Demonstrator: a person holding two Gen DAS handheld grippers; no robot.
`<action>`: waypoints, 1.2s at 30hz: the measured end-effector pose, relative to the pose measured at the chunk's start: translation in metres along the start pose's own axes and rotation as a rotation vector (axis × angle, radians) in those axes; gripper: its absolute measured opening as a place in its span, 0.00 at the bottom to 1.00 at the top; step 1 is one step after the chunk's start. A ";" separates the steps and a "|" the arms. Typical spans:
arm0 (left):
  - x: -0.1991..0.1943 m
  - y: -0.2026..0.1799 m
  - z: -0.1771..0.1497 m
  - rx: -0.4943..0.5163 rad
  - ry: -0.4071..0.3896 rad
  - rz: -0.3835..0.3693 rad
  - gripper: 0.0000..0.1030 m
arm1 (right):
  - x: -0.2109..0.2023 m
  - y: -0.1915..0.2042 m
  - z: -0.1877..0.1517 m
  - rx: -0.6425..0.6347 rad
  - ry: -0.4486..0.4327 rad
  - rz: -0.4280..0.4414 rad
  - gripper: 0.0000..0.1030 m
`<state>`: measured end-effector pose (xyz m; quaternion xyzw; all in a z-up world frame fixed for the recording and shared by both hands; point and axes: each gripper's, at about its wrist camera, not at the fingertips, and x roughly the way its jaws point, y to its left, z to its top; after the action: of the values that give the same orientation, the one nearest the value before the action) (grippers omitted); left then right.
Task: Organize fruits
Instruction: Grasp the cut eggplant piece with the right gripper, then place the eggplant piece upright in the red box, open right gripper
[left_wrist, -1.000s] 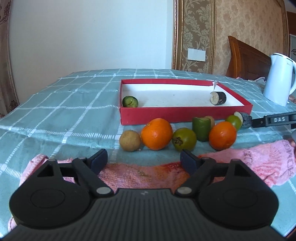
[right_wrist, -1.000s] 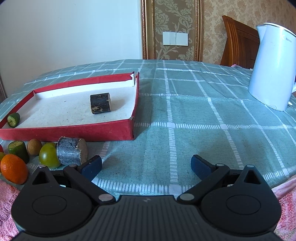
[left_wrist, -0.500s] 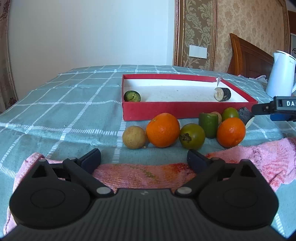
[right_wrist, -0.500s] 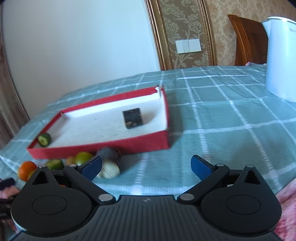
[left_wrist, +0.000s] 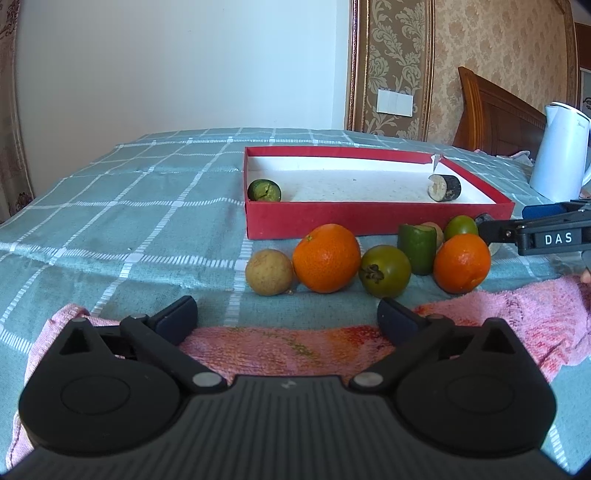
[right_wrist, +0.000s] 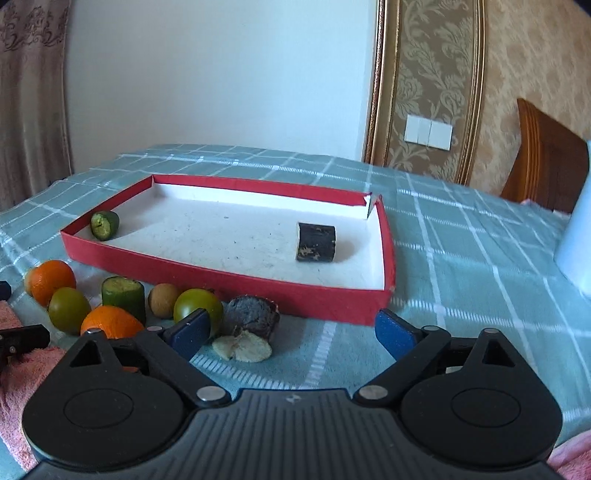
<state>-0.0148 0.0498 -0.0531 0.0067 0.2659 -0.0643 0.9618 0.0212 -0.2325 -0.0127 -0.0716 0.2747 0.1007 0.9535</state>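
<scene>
A red tray (left_wrist: 369, 221) (right_wrist: 221, 273) holds a green cut piece (left_wrist: 264, 190) (right_wrist: 104, 224) and a dark cut piece (left_wrist: 445, 187) (right_wrist: 316, 242). In front of it lie a brown fruit (left_wrist: 269, 271), two oranges (left_wrist: 327, 257) (left_wrist: 461, 263), two green fruits (left_wrist: 385, 271) (left_wrist: 460, 228) and a green cylinder (left_wrist: 417, 247). My left gripper (left_wrist: 286, 317) stands open over the pink towel (left_wrist: 295, 343), short of the row. My right gripper (right_wrist: 291, 328) has its jaws closing. A dark piece with a pale cut face (right_wrist: 251, 317) lies between them by the left pad, untouched.
A white kettle (left_wrist: 561, 162) (right_wrist: 576, 236) stands right of the tray. A wooden chair back (left_wrist: 495, 114) is behind it. The checked cloth (left_wrist: 147, 221) stretches away to the left of the tray. The right gripper's fingers (left_wrist: 546, 238) reach in from the right beside the fruit row.
The right gripper swung left and rolled, so the dark piece by the tray now lies between its jaws, which narrowed slightly. The left gripper's jaws spread wider and it stayed over the towel.
</scene>
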 end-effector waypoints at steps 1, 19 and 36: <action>0.000 0.000 0.000 0.000 0.000 0.000 1.00 | -0.001 -0.001 0.000 0.007 0.002 0.002 0.87; -0.003 0.001 0.000 -0.005 -0.005 -0.006 1.00 | 0.016 0.015 0.000 -0.076 0.050 0.019 0.37; -0.003 0.002 -0.001 -0.004 -0.006 -0.007 1.00 | -0.011 0.008 0.003 0.012 -0.014 0.046 0.33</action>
<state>-0.0172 0.0518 -0.0523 0.0039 0.2633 -0.0671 0.9624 0.0119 -0.2260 -0.0044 -0.0588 0.2704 0.1213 0.9533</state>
